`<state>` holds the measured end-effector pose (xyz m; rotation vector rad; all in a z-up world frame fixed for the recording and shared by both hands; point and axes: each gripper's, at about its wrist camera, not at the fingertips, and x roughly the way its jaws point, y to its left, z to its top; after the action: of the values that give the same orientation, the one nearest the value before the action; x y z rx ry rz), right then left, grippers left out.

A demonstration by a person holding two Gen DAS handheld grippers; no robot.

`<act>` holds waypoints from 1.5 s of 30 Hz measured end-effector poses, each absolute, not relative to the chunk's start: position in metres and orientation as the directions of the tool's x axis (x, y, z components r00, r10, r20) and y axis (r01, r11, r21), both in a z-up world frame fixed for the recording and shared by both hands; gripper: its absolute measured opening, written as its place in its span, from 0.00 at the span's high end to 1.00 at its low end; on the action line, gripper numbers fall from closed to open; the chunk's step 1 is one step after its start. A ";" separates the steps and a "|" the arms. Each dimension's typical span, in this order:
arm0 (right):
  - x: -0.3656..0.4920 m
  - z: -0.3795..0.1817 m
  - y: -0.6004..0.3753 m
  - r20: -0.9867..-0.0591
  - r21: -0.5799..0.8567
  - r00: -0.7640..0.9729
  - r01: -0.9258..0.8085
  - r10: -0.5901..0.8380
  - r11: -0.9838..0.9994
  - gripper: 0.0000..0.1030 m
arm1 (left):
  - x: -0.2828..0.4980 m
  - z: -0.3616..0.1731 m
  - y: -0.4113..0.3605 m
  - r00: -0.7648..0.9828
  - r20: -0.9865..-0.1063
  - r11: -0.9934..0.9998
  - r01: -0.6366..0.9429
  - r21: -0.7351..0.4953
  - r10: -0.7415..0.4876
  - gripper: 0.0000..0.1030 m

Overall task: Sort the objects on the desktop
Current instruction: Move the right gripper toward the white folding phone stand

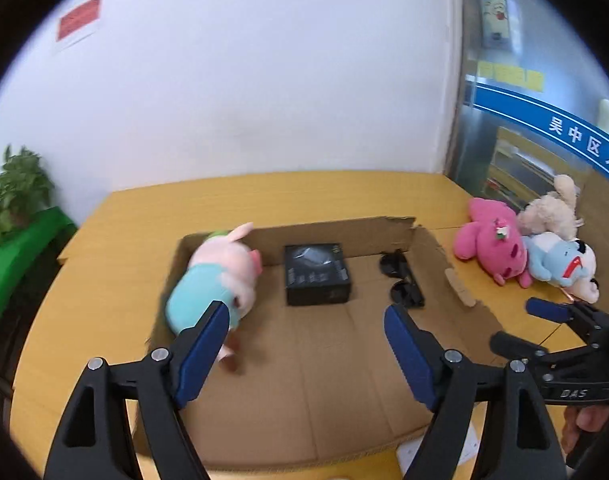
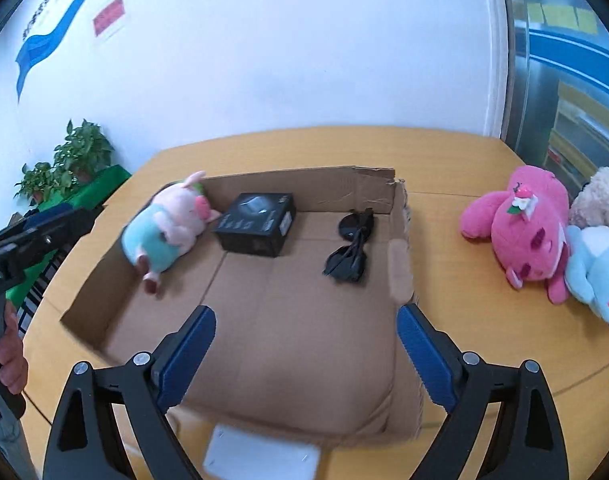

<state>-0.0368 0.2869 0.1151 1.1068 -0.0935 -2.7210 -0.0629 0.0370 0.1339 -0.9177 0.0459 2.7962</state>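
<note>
An open cardboard box [image 1: 332, 232] [image 2: 300, 184] lies on the yellow table. Inside it are a pink pig plush in a teal shirt [image 1: 216, 280] [image 2: 164, 232] at the left wall, a black box [image 1: 317, 274] [image 2: 256, 224] and black sunglasses [image 1: 402, 280] [image 2: 350, 246]. Right of the box lie a pink bear plush [image 1: 492, 240] [image 2: 520, 228], a beige plush [image 1: 550, 212] [image 2: 600, 200] and a light blue plush [image 1: 560, 262] [image 2: 596, 268]. My left gripper [image 1: 306, 320] is open above the box, its left finger beside the pig. My right gripper [image 2: 306, 322] is open and empty over the box's near part.
A white flat object [image 2: 260, 454] lies on the table by the box's near edge. Potted plants [image 2: 64, 160] stand on a green surface [image 1: 12, 256] to the left. A white wall stands behind the table, a glass door [image 1: 524, 120] to the right.
</note>
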 end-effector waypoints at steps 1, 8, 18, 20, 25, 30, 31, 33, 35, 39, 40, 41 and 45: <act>-0.029 0.116 0.283 -0.678 0.135 -0.703 0.166 -0.214 -0.977 0.09 | -0.055 0.132 0.032 -0.791 -0.588 -0.982 -0.184 -0.033 0.168 0.22; 0.009 0.119 0.249 -0.658 0.089 -0.721 0.209 -0.215 -0.974 0.07 | -0.017 0.127 0.014 -0.795 -0.589 -0.988 -0.146 -0.040 0.142 0.22; 0.036 0.116 0.227 -0.647 0.083 -0.725 0.239 -0.235 -0.967 0.05 | 0.017 0.111 0.000 -0.786 -0.604 -0.991 -0.124 -0.056 0.132 0.22; 0.039 0.114 0.230 -0.649 0.089 -0.723 0.236 -0.236 -0.968 0.05 | 0.019 0.108 -0.002 -0.782 -0.608 -0.990 -0.122 -0.068 0.138 0.22; 0.044 0.111 0.236 -0.656 0.097 -0.718 0.227 -0.234 -0.969 0.05 | 0.021 0.105 -0.002 -0.787 -0.602 -0.991 -0.118 -0.070 0.136 0.22; 0.045 0.108 0.232 -0.657 0.086 -0.715 0.244 -0.239 -0.966 0.05 | 0.017 0.102 -0.003 -0.782 -0.608 -0.991 -0.117 -0.069 0.134 0.22; 0.044 0.106 0.232 -0.658 0.093 -0.712 0.246 -0.245 -0.965 0.05 | 0.017 0.101 -0.002 -0.782 -0.609 -0.991 -0.118 -0.066 0.134 0.22; 0.042 0.101 0.234 -0.662 0.118 -0.700 0.255 -0.268 -0.960 0.05 | 0.016 0.097 -0.003 -0.776 -0.617 -0.991 -0.113 -0.067 0.130 0.22; 0.040 0.096 0.239 -0.667 0.168 -0.678 0.266 -0.309 -0.949 0.05 | 0.019 0.091 -0.002 -0.769 -0.623 -0.990 -0.118 -0.081 0.143 0.22; 0.039 0.072 0.259 -0.686 0.229 -0.638 0.267 -0.350 -0.936 0.04 | 0.019 0.072 0.004 -0.739 -0.651 -0.984 -0.149 -0.097 0.176 0.22; 0.037 0.063 0.265 -0.701 0.244 -0.620 0.256 -0.353 -0.935 0.04 | 0.018 0.066 0.006 -0.724 -0.663 -0.981 -0.158 -0.108 0.190 0.22; 0.035 0.050 0.273 -0.718 0.277 -0.590 0.244 -0.369 -0.929 0.04 | 0.016 0.059 0.009 -0.708 -0.677 -0.979 -0.165 -0.120 0.203 0.22; 0.031 0.015 0.290 -0.755 0.340 -0.520 0.213 -0.401 -0.916 0.04 | 0.006 0.031 0.024 -0.615 -0.734 -0.957 -0.217 -0.195 0.289 0.22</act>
<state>0.0312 0.2900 0.0149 1.2928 -0.2904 -2.4496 0.0061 0.0238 0.0307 -1.2003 -0.1257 2.5919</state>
